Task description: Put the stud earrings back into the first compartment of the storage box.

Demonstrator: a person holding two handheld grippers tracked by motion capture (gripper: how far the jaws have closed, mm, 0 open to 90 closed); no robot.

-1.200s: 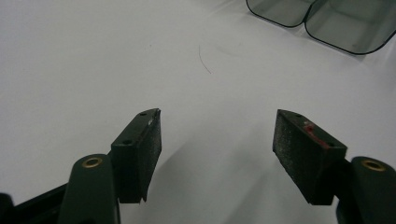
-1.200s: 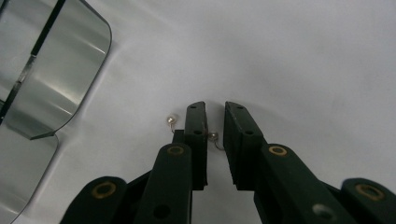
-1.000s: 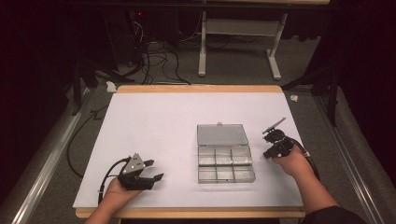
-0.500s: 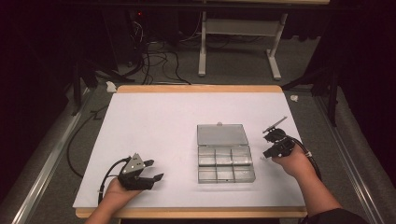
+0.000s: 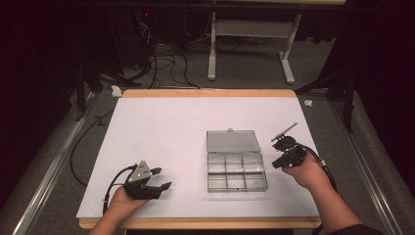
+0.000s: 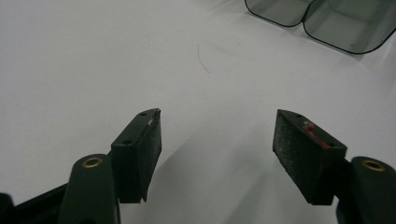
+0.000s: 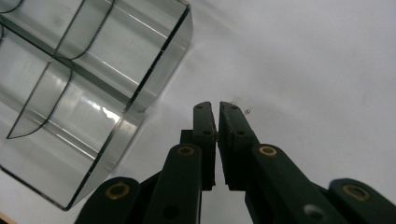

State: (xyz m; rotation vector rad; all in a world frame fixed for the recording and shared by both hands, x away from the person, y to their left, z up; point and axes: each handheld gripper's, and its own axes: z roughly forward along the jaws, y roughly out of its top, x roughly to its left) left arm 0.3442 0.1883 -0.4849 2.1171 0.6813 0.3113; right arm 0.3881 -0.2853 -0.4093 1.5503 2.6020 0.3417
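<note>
A clear plastic compartment box (image 5: 237, 171) lies on the white table, its lid (image 5: 232, 141) folded open toward the far side. My right gripper (image 5: 278, 151) is held just off the box's right side, a little above the table. In the right gripper view its jaws (image 7: 217, 122) are shut, with a tiny tan speck in the seam between the pads; I cannot tell what it is. The box's compartments (image 7: 84, 70) lie to their left. My left gripper (image 5: 163, 179) rests near the front left, open with nothing between its pads (image 6: 142, 149). The box's corners (image 6: 327, 18) show far ahead of it.
The white table top (image 5: 195, 117) has a wooden edge (image 5: 205, 223) at the front. Two small specks (image 7: 247, 111) lie on the sheet just past the right gripper's tips. A thin red thread (image 6: 202, 59) lies ahead of the left gripper. Cables and a stand's feet (image 5: 244, 54) sit on the floor beyond.
The right hand with its shut gripper has shifted slightly beside the box. The left hand and the box have stayed put.
</note>
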